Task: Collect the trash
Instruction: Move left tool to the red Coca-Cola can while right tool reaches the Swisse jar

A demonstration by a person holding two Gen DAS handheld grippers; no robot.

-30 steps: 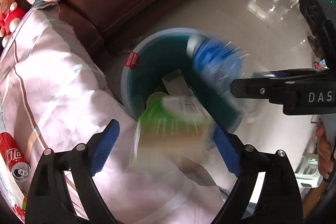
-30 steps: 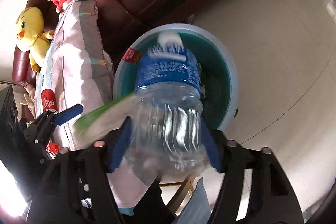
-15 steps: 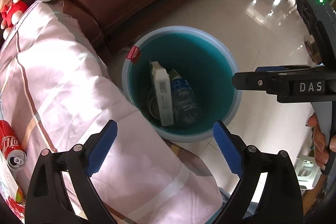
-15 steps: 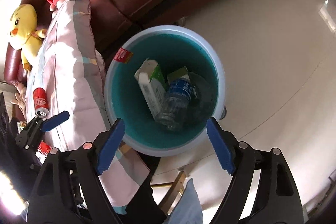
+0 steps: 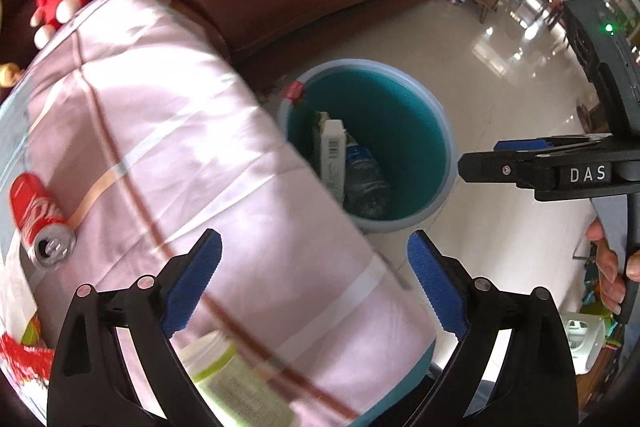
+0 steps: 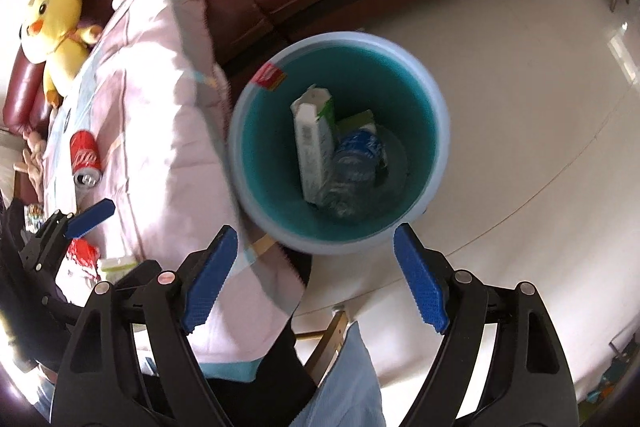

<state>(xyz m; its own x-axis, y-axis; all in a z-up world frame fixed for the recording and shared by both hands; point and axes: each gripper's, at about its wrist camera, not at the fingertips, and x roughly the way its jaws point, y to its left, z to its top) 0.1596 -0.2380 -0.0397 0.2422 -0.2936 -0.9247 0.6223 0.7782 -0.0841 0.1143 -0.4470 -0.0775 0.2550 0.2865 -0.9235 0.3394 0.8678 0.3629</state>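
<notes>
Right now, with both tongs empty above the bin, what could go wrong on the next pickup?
The red can lies on its side on the sloping quilt; a nudge could roll it away. Its open top might drip. The bin stands close against the quilt, so dragged fabric could tip it.

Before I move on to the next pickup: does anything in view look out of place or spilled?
No spill shows. What stands out is trash still on the pink quilt: a red soda can lying on its side and a green-lidded container near its edge. The carton and water bottle sit inside the bin.
</notes>
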